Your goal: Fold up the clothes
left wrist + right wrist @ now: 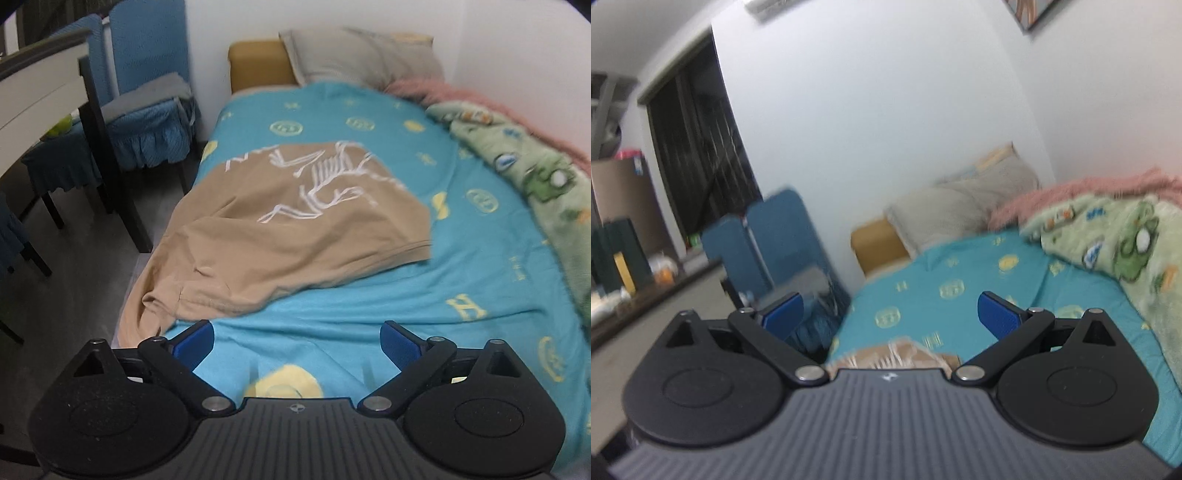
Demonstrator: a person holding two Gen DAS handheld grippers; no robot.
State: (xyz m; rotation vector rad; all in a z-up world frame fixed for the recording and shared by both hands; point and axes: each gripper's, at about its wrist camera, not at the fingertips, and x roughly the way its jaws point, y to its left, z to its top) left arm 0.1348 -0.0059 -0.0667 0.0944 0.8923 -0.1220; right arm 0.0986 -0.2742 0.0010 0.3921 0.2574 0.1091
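A yellow letter "H" (pixel 466 307) is printed on the turquoise bedsheet (pixel 369 314), lower right of the left wrist view. The tan shirt (pixel 295 236) carries a white skeleton graphic; its lettering is too blurred to read.

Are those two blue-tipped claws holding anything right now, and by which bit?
Nothing is held. The left gripper and right gripper are both open, and the tan shirt lies loose on the bed.

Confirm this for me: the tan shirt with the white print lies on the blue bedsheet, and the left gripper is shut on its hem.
Not quite. The tan shirt does lie on the blue bedsheet, but the left gripper is open, its fingers spread above bare sheet and holding nothing. The left wrist view shows this.
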